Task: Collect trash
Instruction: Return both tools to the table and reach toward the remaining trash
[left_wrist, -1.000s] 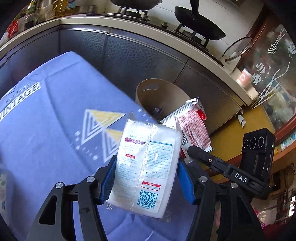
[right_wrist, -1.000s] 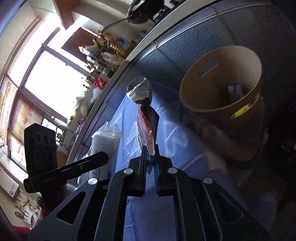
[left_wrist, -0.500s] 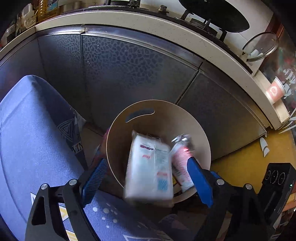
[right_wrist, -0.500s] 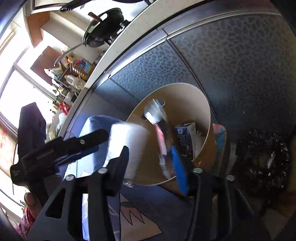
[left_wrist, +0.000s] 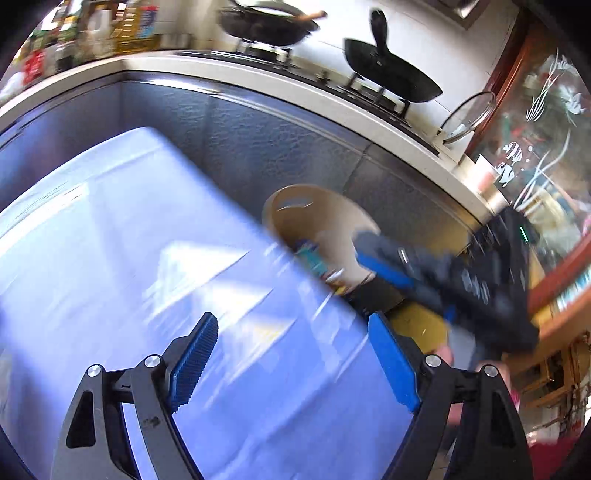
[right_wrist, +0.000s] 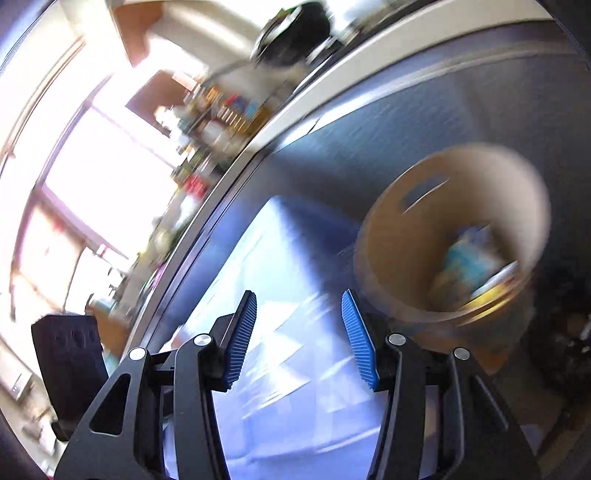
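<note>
- Both grippers hang empty above the blue patterned cloth (left_wrist: 155, 280). The left gripper (left_wrist: 291, 363) stands wide, with only cloth between its blue pads; its jaws are easing inward slightly. The right gripper (right_wrist: 297, 334) is released about halfway and grasps nothing.
- The task's thing, the round tan waste bin (right_wrist: 454, 236), stands on the floor beyond the far edge of the cloth, against the dark cabinet front (left_wrist: 280, 147) under the stove counter.
- The bin stands upright: its long axis runs up and down and its open mouth faces the ceiling. The handle slot (right_wrist: 424, 194) is cut into the far wall, on the cabinet side.
- Wrappers lie inside it; I make out something teal and white and a yellowish edge, all too blurred to name more closely.
- As I judge it, the step in hand is the gap between a drop and the next pickup, with both tools free near the bin.
- No loose trash shows on the cloth in either wrist view, though both are smeared by motion.
- The next move calls for finding any remaining litter, opening a gripper across its narrow side, closing firmly, then carrying it over the bin's mouth before letting go.
</note>
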